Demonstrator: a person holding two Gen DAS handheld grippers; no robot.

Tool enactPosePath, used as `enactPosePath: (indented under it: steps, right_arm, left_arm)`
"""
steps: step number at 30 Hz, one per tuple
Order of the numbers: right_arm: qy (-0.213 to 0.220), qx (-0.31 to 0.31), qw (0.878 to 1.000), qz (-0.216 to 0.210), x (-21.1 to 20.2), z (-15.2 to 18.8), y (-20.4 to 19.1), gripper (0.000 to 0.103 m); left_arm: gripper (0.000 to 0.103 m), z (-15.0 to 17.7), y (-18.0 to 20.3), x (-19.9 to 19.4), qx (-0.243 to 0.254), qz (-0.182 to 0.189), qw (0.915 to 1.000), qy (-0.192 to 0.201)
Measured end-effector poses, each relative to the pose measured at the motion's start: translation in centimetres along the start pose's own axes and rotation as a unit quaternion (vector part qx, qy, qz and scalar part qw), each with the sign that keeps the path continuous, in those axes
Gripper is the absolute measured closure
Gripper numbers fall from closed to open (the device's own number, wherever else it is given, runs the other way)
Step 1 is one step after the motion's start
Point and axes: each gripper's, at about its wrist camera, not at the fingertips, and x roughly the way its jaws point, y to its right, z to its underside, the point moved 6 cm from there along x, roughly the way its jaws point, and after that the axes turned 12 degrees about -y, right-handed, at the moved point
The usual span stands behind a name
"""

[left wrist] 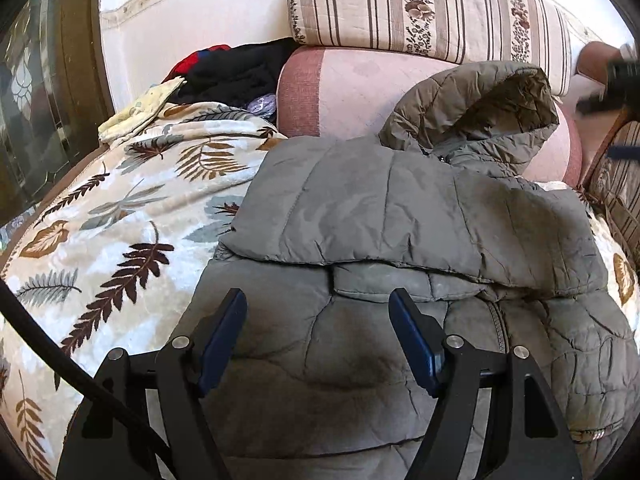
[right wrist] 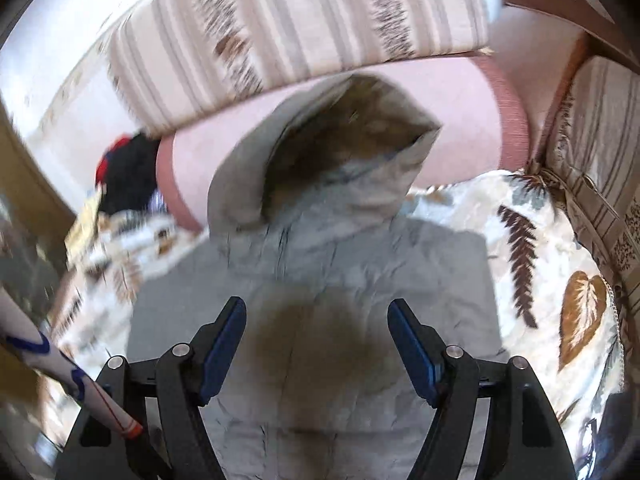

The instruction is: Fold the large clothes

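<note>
Grey quilted hooded jacket [left wrist: 400, 208], sleeve folded across, flat on leaf-patterned blanket [left wrist: 120, 216]

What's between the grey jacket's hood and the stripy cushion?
The pink bolster. In the left wrist view the jacket's hood leans against it, and the striped cushion sits on top of it. The right wrist view shows the same, blurred.

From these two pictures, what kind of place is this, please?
Probably a living room in a home: a striped floral sofa cushion, a leaf-print blanket spread over the seat, and a grey hooded jacket lying on it for folding.
</note>
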Motion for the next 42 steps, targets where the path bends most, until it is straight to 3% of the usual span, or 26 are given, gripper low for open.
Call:
enactPosePath:
  steps: [6, 8, 11, 24, 30, 33, 35, 37, 42]
  right_arm:
    - [0.03, 0.075, 0.996, -0.025, -2.4, -5.3, 2.7, 0.025]
    - [0.036, 0.109, 0.992, -0.059, -2.5, -7.3, 3.4, 0.025]
    - [0.043, 0.147, 0.986, -0.072, -2.0, -9.7, 4.1, 0.025]
    - [0.066, 0.181, 0.978, -0.077, 1.1, -15.7, 4.7, 0.025]
    - [0.061, 0.199, 0.971, -0.114, 3.8, -17.2, 4.7, 0.031]
    - [0.058, 0.193, 0.972, -0.119, 4.8, -17.8, 4.1, 0.047]
    - [0.049, 0.178, 0.977, -0.106, 5.5, -18.2, 3.6, 0.082]
    - [0.049, 0.165, 0.979, -0.108, 5.8, -18.1, 3.3, 0.092]
    - [0.077, 0.136, 0.98, -0.124, 3.6, -16.5, 2.2, 0.095]
  left_arm:
    - [0.03, 0.1, 0.8, 0.5, 0.013, -0.003, 0.9999, -0.001]
    - [0.03, 0.0, 0.9, 0.7, 0.015, -0.006, 0.9999, 0.0]
    - [0.03, 0.1, 1.2, 1.3, 0.021, -0.008, 0.9997, -0.006]
    - [0.03, 0.1, 1.8, 2.3, 0.034, -0.015, 0.9993, -0.01]
    - [0.03, 0.1, 1.8, 2.9, 0.032, -0.018, 0.9992, -0.016]
    - [0.03, 0.1, 2.0, 3.2, 0.036, -0.019, 0.999, -0.017]
    - [0.03, 0.1, 2.2, 3.3, 0.039, -0.019, 0.9989, -0.016]
    - [0.03, 0.0, 2.3, 3.3, 0.042, -0.018, 0.9988, -0.014]
    - [0.03, -0.3, 1.9, 3.1, 0.034, -0.013, 0.9993, -0.011]
